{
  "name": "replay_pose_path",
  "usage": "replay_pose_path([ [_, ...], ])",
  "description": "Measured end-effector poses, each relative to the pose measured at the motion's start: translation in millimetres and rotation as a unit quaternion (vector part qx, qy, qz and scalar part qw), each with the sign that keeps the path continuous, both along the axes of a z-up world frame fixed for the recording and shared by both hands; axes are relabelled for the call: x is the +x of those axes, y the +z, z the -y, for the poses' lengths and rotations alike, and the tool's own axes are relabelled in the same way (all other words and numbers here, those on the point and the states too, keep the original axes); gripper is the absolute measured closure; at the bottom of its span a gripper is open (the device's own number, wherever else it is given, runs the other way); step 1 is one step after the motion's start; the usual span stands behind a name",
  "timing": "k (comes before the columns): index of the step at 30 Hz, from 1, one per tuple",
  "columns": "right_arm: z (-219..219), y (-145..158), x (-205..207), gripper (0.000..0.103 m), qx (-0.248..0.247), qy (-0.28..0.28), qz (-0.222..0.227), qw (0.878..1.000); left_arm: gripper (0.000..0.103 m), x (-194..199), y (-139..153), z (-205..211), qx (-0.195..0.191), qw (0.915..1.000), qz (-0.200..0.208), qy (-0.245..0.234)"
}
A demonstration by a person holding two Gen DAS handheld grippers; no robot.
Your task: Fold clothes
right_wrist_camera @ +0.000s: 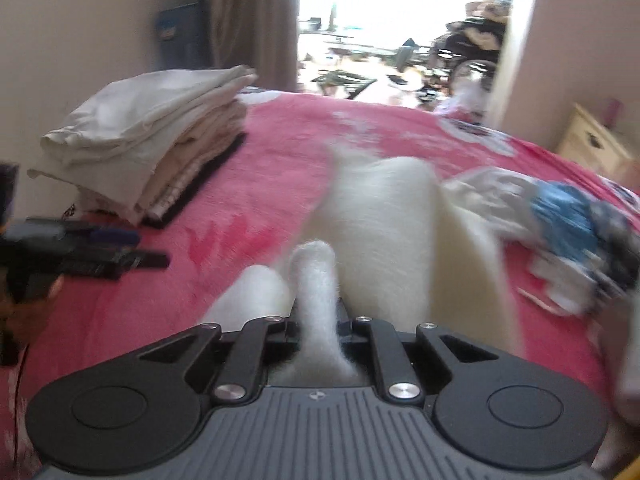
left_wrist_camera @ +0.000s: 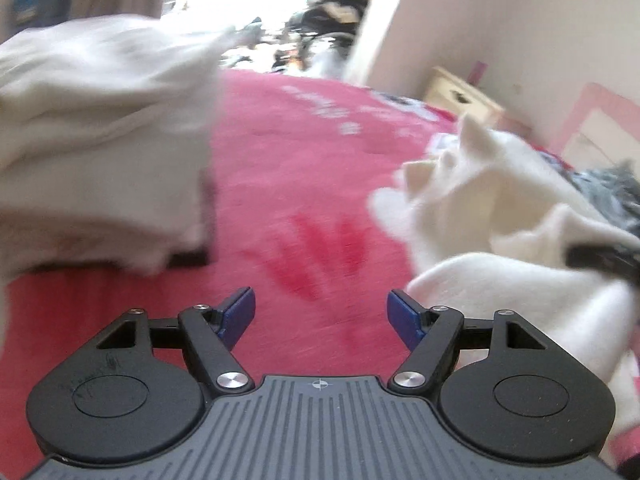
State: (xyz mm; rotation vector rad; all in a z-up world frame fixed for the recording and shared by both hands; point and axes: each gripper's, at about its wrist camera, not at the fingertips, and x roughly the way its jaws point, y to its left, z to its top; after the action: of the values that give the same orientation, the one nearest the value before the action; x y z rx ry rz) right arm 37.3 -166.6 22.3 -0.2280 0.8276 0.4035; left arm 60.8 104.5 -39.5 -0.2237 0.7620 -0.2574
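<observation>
1. No container holds any clothing; everything lies loose on the pink fleecy blanket (right_wrist_camera: 256,184) that covers the bed
2. The right gripper (right_wrist_camera: 318,320) has its jaws drawn together, clamped on a fold of the white fuzzy garment (right_wrist_camera: 376,224), which runs from the jaws toward the far side over the middle of the blanket
3. The left gripper (left_wrist_camera: 321,312) hovers over bare blanket with its blue-padded jaws apart and nothing between them; in its view the white fuzzy garment (left_wrist_camera: 480,208) lies bunched to the right
4. A stack of folded cream and beige clothes (right_wrist_camera: 152,136) sits at the far left on the blanket, on a dark flat piece at the bottom
5. Only the right wrist view shows the left gripper (right_wrist_camera: 132,246) from the side, low at the left, and a crumpled white, blue and grey heap of clothes (right_wrist_camera: 560,224) at the right
6. Only the left wrist view shows the right gripper's dark tip (left_wrist_camera: 600,258) buried in the white garment at the right edge
</observation>
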Motion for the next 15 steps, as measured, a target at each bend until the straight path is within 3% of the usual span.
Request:
replay_pose_path([
  [6,70.3,-8.1,-46.5,0.09,-0.041,-0.075,-0.028,0.996,0.03,11.0,6.5,76.0,-0.027,0.9925,0.022,-0.117],
  [12,125.9,-47.3,-74.4,0.09,-0.055,-0.15,-0.089,0.983,0.03,-10.9,-1.9,143.6,-0.036,0.9741,0.0,-0.223],
  [15,142.9,-60.8,-78.9,0.088,-0.026,-0.172,-0.105,0.979,0.03,-22.1,-6.2,165.6,-0.028,0.9644,-0.007,-0.263],
])
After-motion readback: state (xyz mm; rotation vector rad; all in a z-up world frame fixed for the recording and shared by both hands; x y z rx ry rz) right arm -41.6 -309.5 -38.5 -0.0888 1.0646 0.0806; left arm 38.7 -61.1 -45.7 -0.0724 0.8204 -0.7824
